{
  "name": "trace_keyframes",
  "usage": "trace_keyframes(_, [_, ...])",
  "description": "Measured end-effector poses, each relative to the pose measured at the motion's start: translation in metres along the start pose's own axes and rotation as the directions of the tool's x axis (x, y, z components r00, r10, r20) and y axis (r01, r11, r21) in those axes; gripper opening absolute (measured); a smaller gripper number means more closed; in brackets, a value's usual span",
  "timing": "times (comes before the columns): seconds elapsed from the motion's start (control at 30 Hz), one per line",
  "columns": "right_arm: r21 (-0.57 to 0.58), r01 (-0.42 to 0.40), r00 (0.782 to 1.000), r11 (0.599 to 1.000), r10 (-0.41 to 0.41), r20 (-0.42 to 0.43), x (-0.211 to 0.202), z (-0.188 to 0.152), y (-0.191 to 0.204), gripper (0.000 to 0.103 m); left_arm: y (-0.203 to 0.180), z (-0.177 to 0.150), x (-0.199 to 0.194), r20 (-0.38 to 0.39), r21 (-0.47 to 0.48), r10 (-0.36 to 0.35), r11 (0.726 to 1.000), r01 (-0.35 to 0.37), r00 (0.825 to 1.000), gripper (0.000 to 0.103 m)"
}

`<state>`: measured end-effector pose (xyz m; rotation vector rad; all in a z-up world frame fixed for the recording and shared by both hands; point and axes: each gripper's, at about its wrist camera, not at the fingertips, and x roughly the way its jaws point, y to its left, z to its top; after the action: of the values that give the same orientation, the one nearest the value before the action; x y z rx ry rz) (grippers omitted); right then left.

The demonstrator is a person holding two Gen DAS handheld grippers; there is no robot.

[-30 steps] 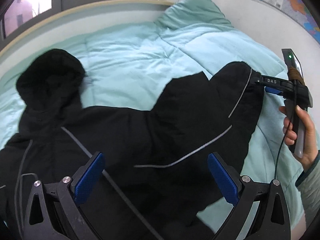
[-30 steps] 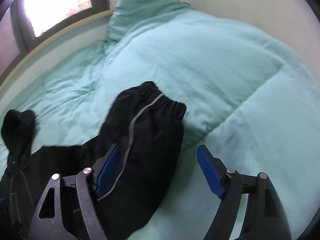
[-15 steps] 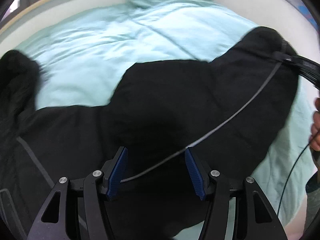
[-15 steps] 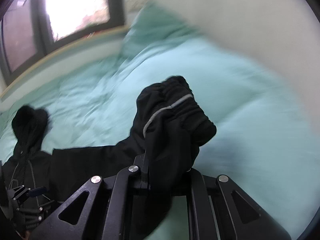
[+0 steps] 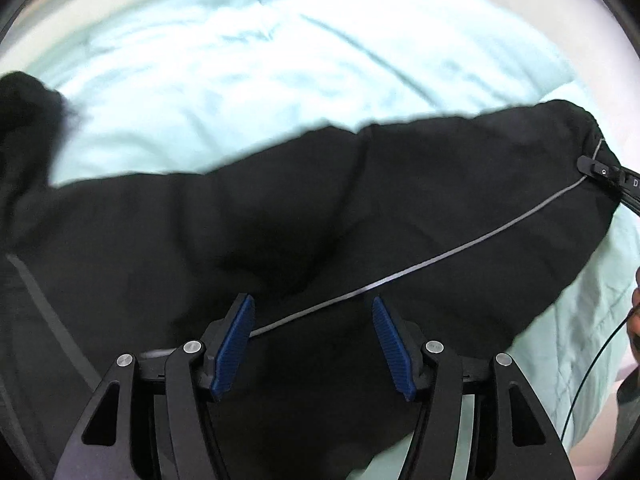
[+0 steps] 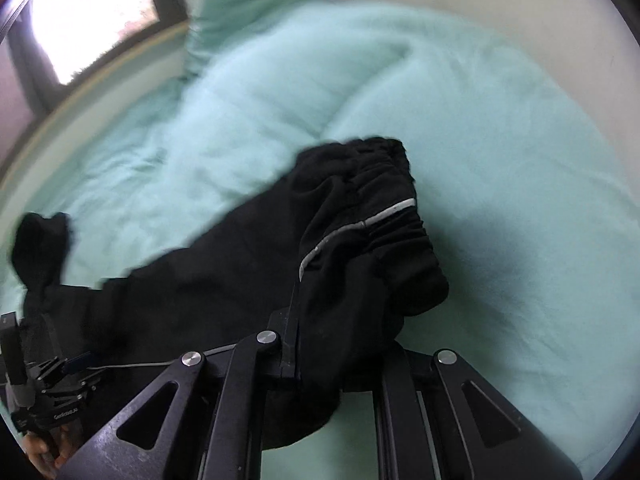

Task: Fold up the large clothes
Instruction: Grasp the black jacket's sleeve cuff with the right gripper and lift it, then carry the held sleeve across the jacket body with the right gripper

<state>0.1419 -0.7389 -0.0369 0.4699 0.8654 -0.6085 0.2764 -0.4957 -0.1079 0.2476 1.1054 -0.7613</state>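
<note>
A large black hooded jacket (image 5: pixel 248 232) with thin grey piping lies spread on a mint-green duvet (image 5: pixel 240 72). My left gripper (image 5: pixel 312 340) is open, its blue pads just above the jacket's body where the sleeve joins it. My right gripper (image 6: pixel 340 340) is shut on the sleeve near its gathered cuff (image 6: pixel 384 216) and holds it raised off the bed. In the left wrist view the right gripper (image 5: pixel 600 172) shows at the far right, clamped on the stretched sleeve end. The hood (image 6: pixel 40 248) lies at the left.
A green pillow (image 6: pixel 248 8) lies at the bed's head under a window (image 6: pixel 96 20). A white wall runs along the bed's right side. In the right wrist view the left gripper (image 6: pixel 48 392) and a hand show at the lower left.
My right gripper shut on the sleeve cuff and lifted it, pulling the sleeve out straight. My left gripper narrowed somewhat and moved in low over the jacket.
</note>
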Motion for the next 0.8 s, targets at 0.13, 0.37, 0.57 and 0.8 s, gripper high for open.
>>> trace_keyframes(0.13, [-0.036,-0.125,0.991,0.992,0.126,0.036,-0.046,0.002,0.042,0.013,0.036,-0.013,-0.058,0.061,-0.031,0.036,0.999,-0.034,0.998,0.064])
trace_keyframes(0.37, [-0.162,-0.281,0.958,0.946,0.286,0.003,-0.081,-0.019,0.186,0.013,0.133,-0.053,-0.138,0.101,-0.152,0.161,0.978,-0.145,0.982,0.064])
trace_keyframes(0.57, [-0.297,-0.376,0.926,0.878,0.367,-0.089,-0.093,-0.062,0.336,0.013,0.241,-0.119,-0.197,0.101,-0.268,0.265,0.936,-0.23,0.959,0.064])
trace_keyframes(0.8, [-0.379,-0.527,0.849,0.76,0.461,-0.257,-0.074,-0.126,0.5,0.013,0.33,-0.181,-0.246,0.09,-0.394,0.353,0.871,-0.293,0.931,0.064])
